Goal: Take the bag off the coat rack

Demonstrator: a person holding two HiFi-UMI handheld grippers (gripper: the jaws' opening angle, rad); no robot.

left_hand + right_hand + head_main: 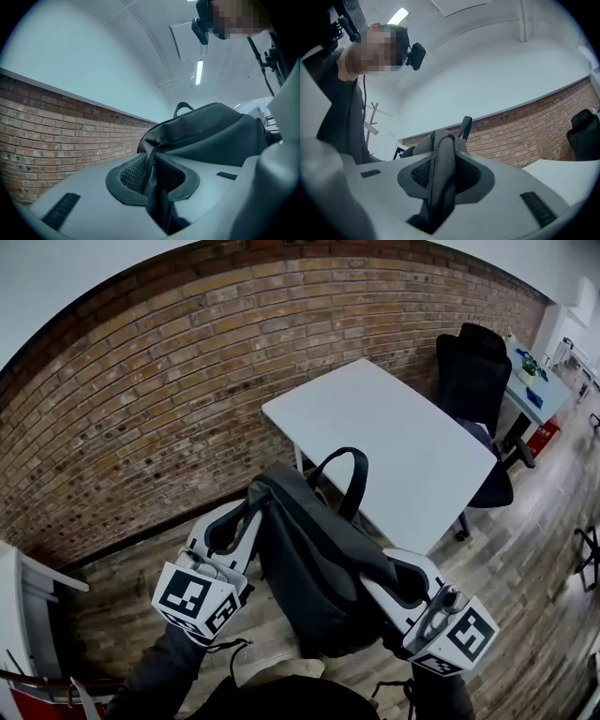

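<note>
Hanging in mid-air at the lower middle of the head view: a dark grey bag (314, 559), caught between two grippers. At its upper left edge, the left gripper (246, 507), clenched on a fold of the fabric. At its lower right side, the right gripper (386, 570), clenched on a mesh strap (439, 168). On top of the bag, a carry loop (349, 479) standing upright. Inside of the bag hidden. Behind it toward the upper right, a white counter (384, 418); at the counter's right end, a black chair (473, 371). Across the upper left, a brick wall (141, 418). Far off at the left of the right gripper view, the coat rack (372, 123), well apart from the bag.
</note>
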